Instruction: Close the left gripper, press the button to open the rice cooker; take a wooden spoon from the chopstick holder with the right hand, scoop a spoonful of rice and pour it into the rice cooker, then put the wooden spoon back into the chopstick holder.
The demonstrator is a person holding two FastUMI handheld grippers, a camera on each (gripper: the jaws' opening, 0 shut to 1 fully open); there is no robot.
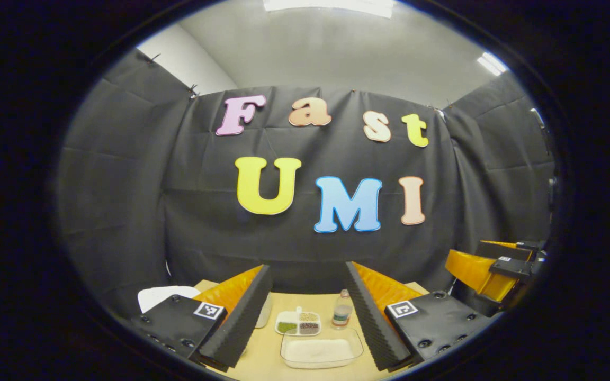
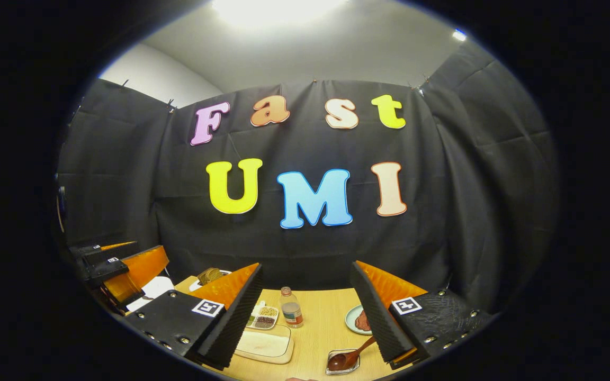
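Rice (image 1: 321, 350) lies white and level in a shallow clear tray (image 1: 355, 346) at the bench's (image 1: 278, 352) near edge, between the fingers of the left gripper (image 1: 308, 270). That gripper stands wide open with nothing between its fingers. The right gripper (image 2: 306, 269) is just as wide open and carries no spoon.

A white rounded thing (image 1: 164, 296) sits at the bench's left edge. It may be the rice cooker, but I cannot tell that, nor whether a lid is up or down. A brown spoon (image 2: 358, 352) rests with its bowl in a small clear dish (image 2: 343, 362) at the near edge, on the right. I cannot tell whether it is the wooden spoon of the task.

As I judge it, empty open grippers and a filled tray fit either a stage ahead of the button press or one after the spoon has gone back.

Counted:
- two grippers
- one tray of rice
- one divided dish (image 1: 298, 323) of beans and grains
- one small bottle (image 1: 342, 313)
- one plate (image 2: 352, 320) toward the right edge
- one spoon in its dish
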